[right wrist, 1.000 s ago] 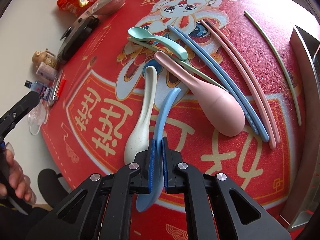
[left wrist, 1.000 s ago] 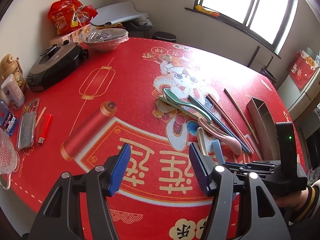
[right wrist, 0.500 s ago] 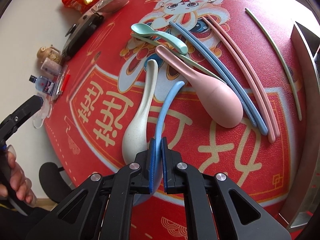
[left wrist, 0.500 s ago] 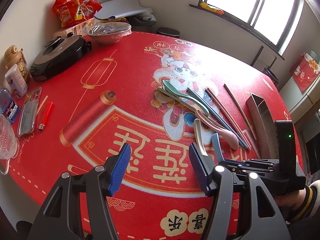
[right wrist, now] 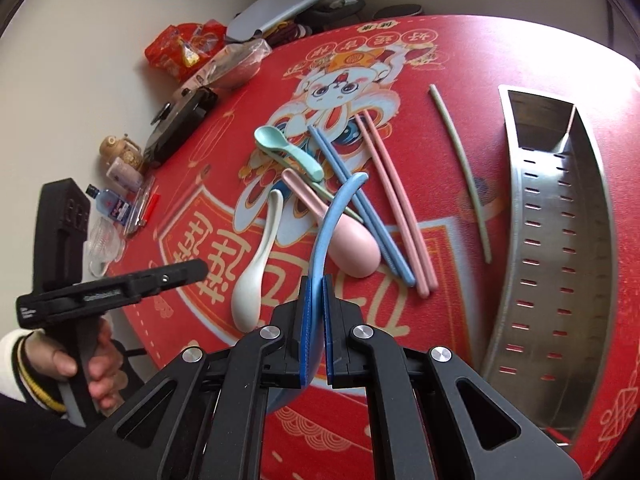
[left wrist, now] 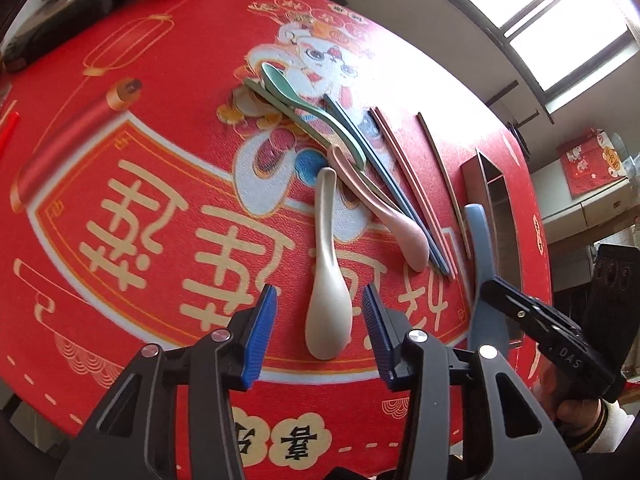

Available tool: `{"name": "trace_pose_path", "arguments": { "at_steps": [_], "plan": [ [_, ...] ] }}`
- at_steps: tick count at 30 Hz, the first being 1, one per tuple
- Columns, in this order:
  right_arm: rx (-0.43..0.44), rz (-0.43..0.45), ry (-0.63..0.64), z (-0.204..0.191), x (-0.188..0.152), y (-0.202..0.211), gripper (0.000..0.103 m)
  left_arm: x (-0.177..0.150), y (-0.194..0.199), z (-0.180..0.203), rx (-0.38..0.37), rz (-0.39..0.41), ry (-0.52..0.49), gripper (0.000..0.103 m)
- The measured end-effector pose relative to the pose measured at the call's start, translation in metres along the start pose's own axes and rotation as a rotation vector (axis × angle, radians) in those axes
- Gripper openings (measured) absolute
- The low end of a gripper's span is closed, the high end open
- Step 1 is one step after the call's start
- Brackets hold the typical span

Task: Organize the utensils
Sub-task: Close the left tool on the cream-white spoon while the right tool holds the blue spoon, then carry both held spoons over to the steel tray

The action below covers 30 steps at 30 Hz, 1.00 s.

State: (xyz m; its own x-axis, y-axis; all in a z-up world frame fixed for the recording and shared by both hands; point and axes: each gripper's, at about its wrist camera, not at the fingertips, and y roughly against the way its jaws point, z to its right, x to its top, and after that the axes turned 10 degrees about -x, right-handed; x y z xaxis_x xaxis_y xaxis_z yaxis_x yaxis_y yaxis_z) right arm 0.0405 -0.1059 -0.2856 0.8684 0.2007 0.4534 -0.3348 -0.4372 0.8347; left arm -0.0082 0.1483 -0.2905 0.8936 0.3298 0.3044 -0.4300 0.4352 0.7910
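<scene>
Blue spoon sits pinched in the right gripper, lifted off the table — probably headed for the metal tray. Left gripper's jaws, just closing, straddle the white spoon without touching it.

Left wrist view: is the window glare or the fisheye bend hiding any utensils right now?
Left wrist view: the window at top right blows out and washes the red printed tablecloth near the rabbit print, yet the cream plastic spoon stays sharp; edges curve strongly. Right wrist view: even light, the perforated steel utensil tray bows, the light-blue plastic spoon reads clearly.
</scene>
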Motion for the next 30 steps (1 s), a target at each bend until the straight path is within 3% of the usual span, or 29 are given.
{"name": "trace_pose_path", "arguments": {
  "at_steps": [9,20,30],
  "plan": [
    [-0.024,0.027,-0.036,0.038,-0.005,0.021,0.005,-0.002,-0.039,0.009,0.085,-0.053,-0.028,0.037],
    [-0.022,0.033,-0.045,0.046,-0.008,0.025,0.005,-0.005,-0.043,0.017,0.086,-0.059,-0.061,0.025],
    [-0.027,0.036,-0.057,0.048,-0.010,0.029,0.005,-0.009,-0.045,0.048,0.085,-0.073,-0.192,0.022]
  ]
}}
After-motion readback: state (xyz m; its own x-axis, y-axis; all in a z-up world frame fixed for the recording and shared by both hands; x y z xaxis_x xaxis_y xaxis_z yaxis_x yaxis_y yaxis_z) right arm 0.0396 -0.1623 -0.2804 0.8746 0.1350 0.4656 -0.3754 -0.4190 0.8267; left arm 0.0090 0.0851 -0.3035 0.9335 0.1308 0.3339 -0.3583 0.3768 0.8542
